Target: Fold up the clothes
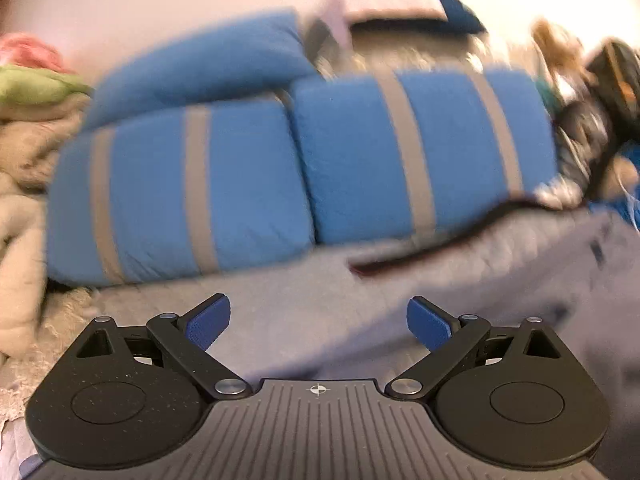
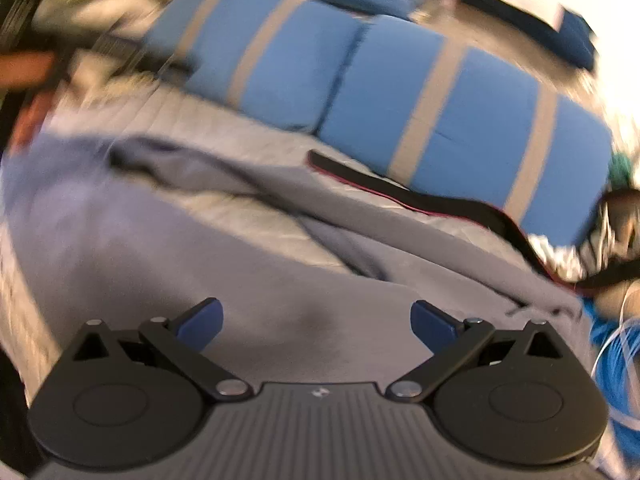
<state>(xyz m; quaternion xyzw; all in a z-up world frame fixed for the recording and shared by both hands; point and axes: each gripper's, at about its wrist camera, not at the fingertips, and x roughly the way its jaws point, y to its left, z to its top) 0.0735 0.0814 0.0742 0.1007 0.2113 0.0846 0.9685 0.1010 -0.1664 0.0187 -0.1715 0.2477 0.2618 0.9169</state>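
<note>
Left gripper [image 1: 319, 322] and right gripper [image 2: 317, 326] spread wide, empty, over rumpled grey garment [image 2: 168, 264]; blue cushions [image 2: 436, 108] bordering beyond.

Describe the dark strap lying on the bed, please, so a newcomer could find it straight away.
Start at the row of blue cushions with tan stripes along the back of the bed. Just in front of them, on the grey garment, lies the dark strap. It is the only long, narrow black band there, with a thin red edge.

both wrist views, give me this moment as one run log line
left tongs: open, empty | right tongs: open, empty | grey garment: rumpled on bed, unheld | striped blue pillows: behind | views: blurred
</note>
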